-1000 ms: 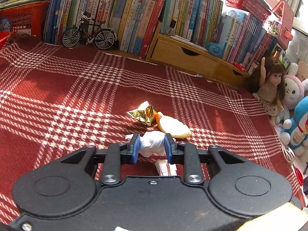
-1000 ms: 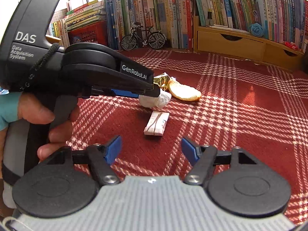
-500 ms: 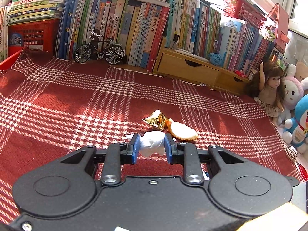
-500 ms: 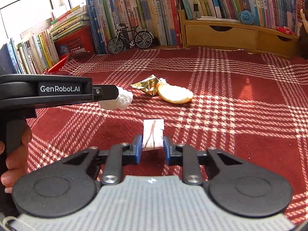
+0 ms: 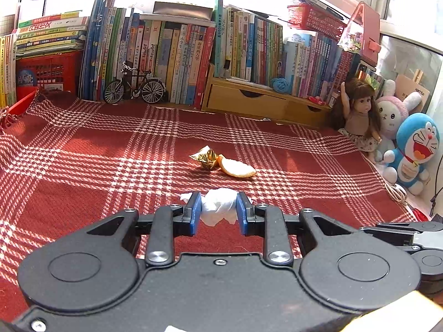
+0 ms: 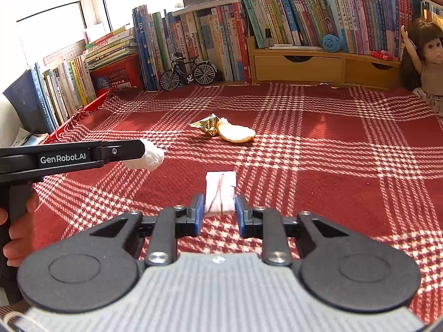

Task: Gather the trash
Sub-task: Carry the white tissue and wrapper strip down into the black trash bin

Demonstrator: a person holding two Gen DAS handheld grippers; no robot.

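Note:
A crumpled white tissue [image 5: 218, 206] is clamped between the blue pads of my left gripper [image 5: 218, 207], held above the red plaid cloth [image 5: 110, 149]. From the right wrist view the same tissue [image 6: 146, 158] shows at the tip of the left gripper at the left edge. My right gripper [image 6: 219, 207] is shut on a flat white packet with red lines [image 6: 220, 192]. Further out on the cloth lie a gold foil wrapper [image 5: 205, 157] [image 6: 206, 124] and an orange peel [image 5: 236, 168] [image 6: 235, 133], touching each other.
Rows of books [image 5: 171, 52], a model bicycle [image 5: 134, 86] and a wooden drawer unit [image 5: 257, 102] line the back. A red crate [image 5: 47, 72] stands at the back left. A doll [image 5: 357, 116] and plush toys [image 5: 412, 149] sit at the right edge.
Both grippers have risen and pulled back, so the foil and peel look farther away. The right gripper went from open to shut on the white packet; the left kept hold of the tissue.

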